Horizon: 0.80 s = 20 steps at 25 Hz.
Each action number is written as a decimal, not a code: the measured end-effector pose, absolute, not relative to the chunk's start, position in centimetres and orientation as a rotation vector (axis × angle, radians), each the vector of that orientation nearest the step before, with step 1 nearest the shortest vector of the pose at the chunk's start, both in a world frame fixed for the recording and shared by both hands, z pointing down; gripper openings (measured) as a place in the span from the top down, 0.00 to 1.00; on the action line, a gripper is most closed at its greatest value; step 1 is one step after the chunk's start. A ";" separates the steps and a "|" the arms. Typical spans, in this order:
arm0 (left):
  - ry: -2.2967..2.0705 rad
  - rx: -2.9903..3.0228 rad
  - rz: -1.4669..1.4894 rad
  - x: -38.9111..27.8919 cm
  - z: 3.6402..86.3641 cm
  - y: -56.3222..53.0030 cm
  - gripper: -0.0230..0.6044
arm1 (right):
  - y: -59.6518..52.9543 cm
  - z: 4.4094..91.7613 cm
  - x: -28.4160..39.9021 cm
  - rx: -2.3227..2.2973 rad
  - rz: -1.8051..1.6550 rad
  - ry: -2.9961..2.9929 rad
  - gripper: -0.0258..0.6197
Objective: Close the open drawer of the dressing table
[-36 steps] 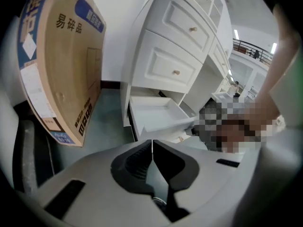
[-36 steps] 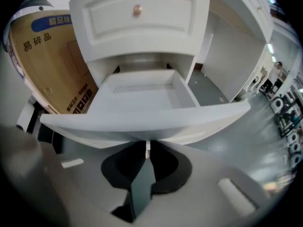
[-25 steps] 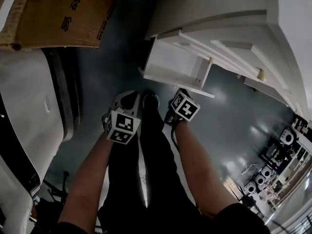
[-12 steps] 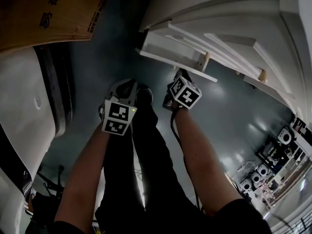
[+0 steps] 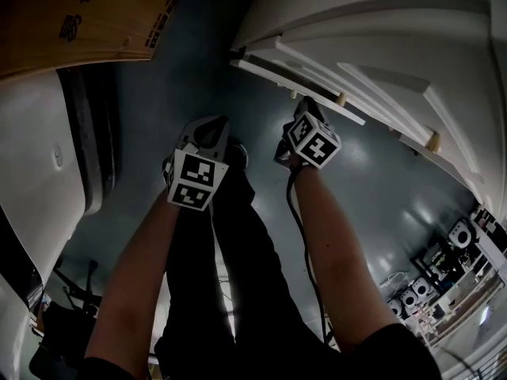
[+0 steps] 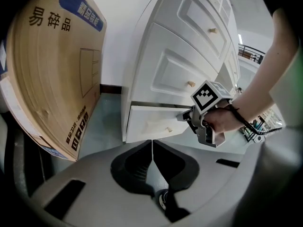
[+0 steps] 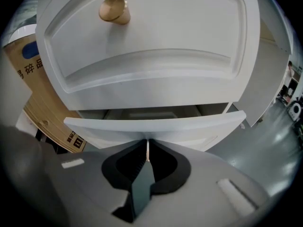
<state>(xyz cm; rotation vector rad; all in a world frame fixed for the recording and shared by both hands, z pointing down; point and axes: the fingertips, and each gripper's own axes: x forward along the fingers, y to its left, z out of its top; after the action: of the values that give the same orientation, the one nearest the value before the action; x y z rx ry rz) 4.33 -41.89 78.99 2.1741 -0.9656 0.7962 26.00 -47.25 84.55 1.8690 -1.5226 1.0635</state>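
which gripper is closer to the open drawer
Right. The right gripper, jaws together, is right at the top edge of the open drawer front. The left gripper hangs back, clear of the drawer, which lies well beyond its jaws.

Gear: left gripper (image 5: 212, 125) and right gripper (image 5: 303, 108) had grey shells and dark jaws, each topped by a white cube (image 5: 194, 183) bearing black square markers. A black cable (image 5: 306, 236) ran along the right forearm, and a black strap (image 6: 239, 119) circled that wrist. Trousers (image 5: 245, 275) were black.

floor (image 5: 400, 188): grey, glossy | on it: dressing table (image 5: 356, 22), cardboard box (image 5: 79, 14)
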 end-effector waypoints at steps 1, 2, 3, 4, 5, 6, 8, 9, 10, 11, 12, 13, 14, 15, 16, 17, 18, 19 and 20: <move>-0.978 2.170 0.795 4.2 79.1 -42.2 0.94 | -47.6 84.6 26.1 1.884 1.065 -1.516 0.93; -0.989 2.167 0.793 4.2 79.1 -42.4 0.94 | -47.9 84.5 26.2 1.899 1.069 -1.510 0.93; -0.995 2.164 0.789 4.3 79.1 -42.6 0.94 | -48.3 84.5 26.4 1.909 1.072 -1.507 0.93; -0.996 2.160 0.784 4.5 79.1 -42.8 0.94 | -48.6 84.4 26.6 1.913 1.070 -1.508 0.93; -0.995 2.158 0.780 4.7 79.0 -43.0 0.94 | -48.9 84.4 26.7 1.909 1.065 -1.512 0.93; -0.996 2.157 0.779 4.8 78.9 -43.1 0.94 | -49.2 84.3 26.8 1.897 1.055 -1.518 0.93; -1.003 2.153 0.779 4.8 78.7 -43.3 0.94 | -49.7 84.4 26.8 1.851 1.026 -1.537 0.93; -1.008 2.148 0.777 4.8 78.7 -43.4 0.94 | -49.8 84.5 26.7 1.827 1.016 -1.548 0.93; -1.012 2.142 0.772 4.9 78.6 -43.5 0.94 | -50.0 84.5 26.7 1.810 1.014 -1.559 0.93; -1.011 2.140 0.766 5.1 78.5 -43.5 0.94 | -50.2 84.5 26.7 1.804 1.020 -1.568 0.93; -1.004 2.143 0.761 5.4 78.4 -43.5 0.94 | -50.2 84.5 26.8 1.810 1.032 -1.573 0.93; -0.992 2.149 0.757 5.6 78.3 -43.5 0.94 | -50.2 84.5 26.9 1.826 1.045 -1.575 0.94; -0.977 2.156 0.752 5.8 78.2 -43.5 0.94 | -50.2 84.5 26.9 1.846 1.053 -1.573 0.94; -0.964 2.162 0.746 6.0 78.2 -43.4 0.94 | -50.2 84.5 26.9 1.865 1.056 -1.569 0.94; -0.958 2.166 0.741 6.0 78.1 -43.4 0.94 | -50.2 84.5 26.9 1.882 1.054 -1.563 0.94; -0.958 2.168 0.738 6.1 78.1 -43.4 0.94 | -50.1 84.4 27.0 1.899 1.052 -1.554 0.94; -0.962 2.168 0.740 6.1 78.0 -43.4 0.94 | -50.0 84.2 27.2 1.916 1.055 -1.544 0.94; -0.966 2.166 0.744 6.0 78.0 -43.2 0.94 | -49.8 83.9 27.3 1.935 1.065 -1.533 0.94; -0.971 2.163 0.751 5.8 77.9 -43.1 0.94 | -49.5 83.6 27.3 1.952 1.078 -1.524 0.94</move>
<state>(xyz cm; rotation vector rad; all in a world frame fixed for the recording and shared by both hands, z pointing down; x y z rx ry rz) 5.82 -43.14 77.85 2.1625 -0.9713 0.7507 27.35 -49.50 83.61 1.9517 -1.5236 1.0782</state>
